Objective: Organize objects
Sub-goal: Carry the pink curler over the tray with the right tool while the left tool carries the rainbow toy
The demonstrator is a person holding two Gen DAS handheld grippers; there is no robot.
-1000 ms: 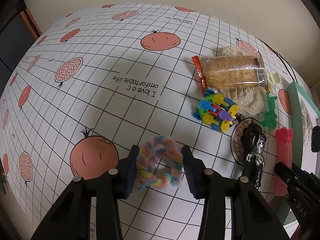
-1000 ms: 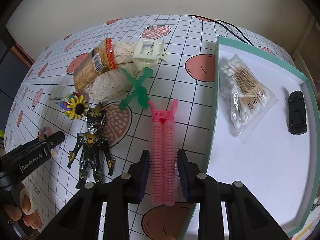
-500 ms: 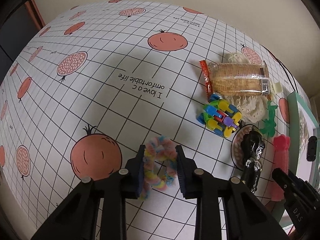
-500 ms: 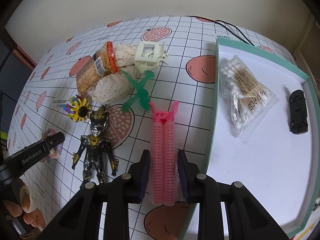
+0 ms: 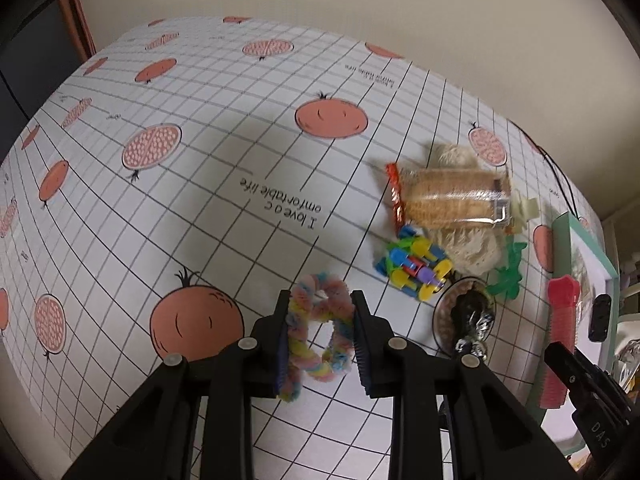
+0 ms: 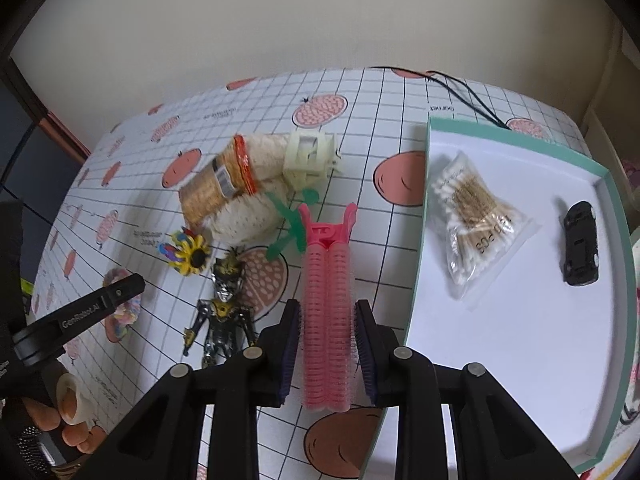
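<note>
My left gripper (image 5: 320,320) is shut on a pastel fuzzy ring (image 5: 304,344), squeezed into an oval between the pads, just above the fruit-print tablecloth (image 5: 200,200). In the right wrist view my right gripper (image 6: 327,332) is shut on a pink double hair-roller clip (image 6: 326,280), held off the table with its tip over a green X-shaped clip (image 6: 286,216). Right of it lies a white tray with a teal rim (image 6: 424,208). It holds a bag of cotton swabs (image 6: 476,216) and a black toy car (image 6: 580,248).
Left of the pink clip lie a biscuit pack (image 6: 216,188) on a cream mesh cloth (image 6: 244,220), a cream hair claw (image 6: 310,156), a colourful toy wheel (image 6: 188,252) and a dark action figure (image 6: 222,312). A person's fingers (image 6: 68,412) show bottom left. Black cables (image 6: 464,92) run behind the tray.
My left gripper went from open around the fuzzy ring to shut on it. Both grippers rose a little; the pink clip's tip now overlaps the green clip.
</note>
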